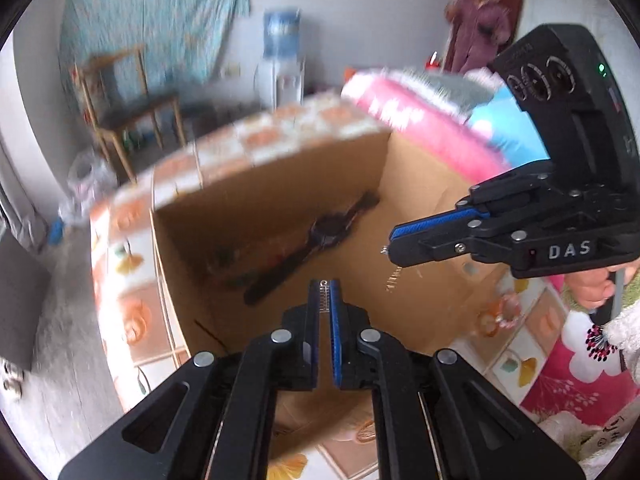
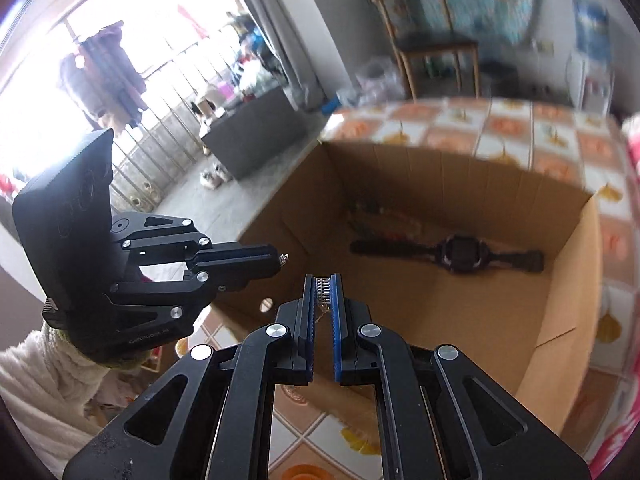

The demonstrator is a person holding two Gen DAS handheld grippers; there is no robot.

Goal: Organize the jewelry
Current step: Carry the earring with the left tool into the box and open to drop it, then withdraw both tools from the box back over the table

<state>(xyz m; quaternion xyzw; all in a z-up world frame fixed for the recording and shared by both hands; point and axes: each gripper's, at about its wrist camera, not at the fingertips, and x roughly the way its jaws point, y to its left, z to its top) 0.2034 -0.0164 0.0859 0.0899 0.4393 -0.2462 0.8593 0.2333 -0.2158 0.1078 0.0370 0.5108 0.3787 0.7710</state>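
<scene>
We find both grippers above an open cardboard box [image 2: 460, 308] that stands on a surface covered with an orange and white tiled cloth [image 2: 520, 128].

The left gripper [image 1: 325, 286] has its jaws drawn narrow, clamped on a small silver chain-like piece [image 1: 324, 298] that shows between the blue pads at the tips. In the right wrist view the same gripper [image 2: 278, 258] enters from the left, with a small silver bit projecting from its closed tip.

The right gripper [image 2: 324, 280] is likewise narrow, its pads gripping a small silver ribbed piece [image 2: 322, 290], with a fine strand hanging just below it. In the left wrist view this gripper [image 1: 394, 246] reaches in from the right, a tiny silver end at its tip and a pale chain fragment hanging just beneath. Whether the two grippers hold one single piece of jewelry or two separate ones we cannot tell.

Inside the box, a dark wristwatch [image 2: 460, 256] lies flat on the floor with its strap spread out to both sides. Beyond it, against the far wall of the box, lies a strip of multicoloured beads [image 2: 384, 220], too blurred to describe further.

A hand [image 1: 598, 286] grips the right gripper's handle, with a fluffy white sleeve [image 2: 44, 384] on the arm behind the left gripper. A pink bundle [image 1: 420, 124] lies at the far right of the box, and a wooden chair [image 2: 432, 36] stands across the room.
</scene>
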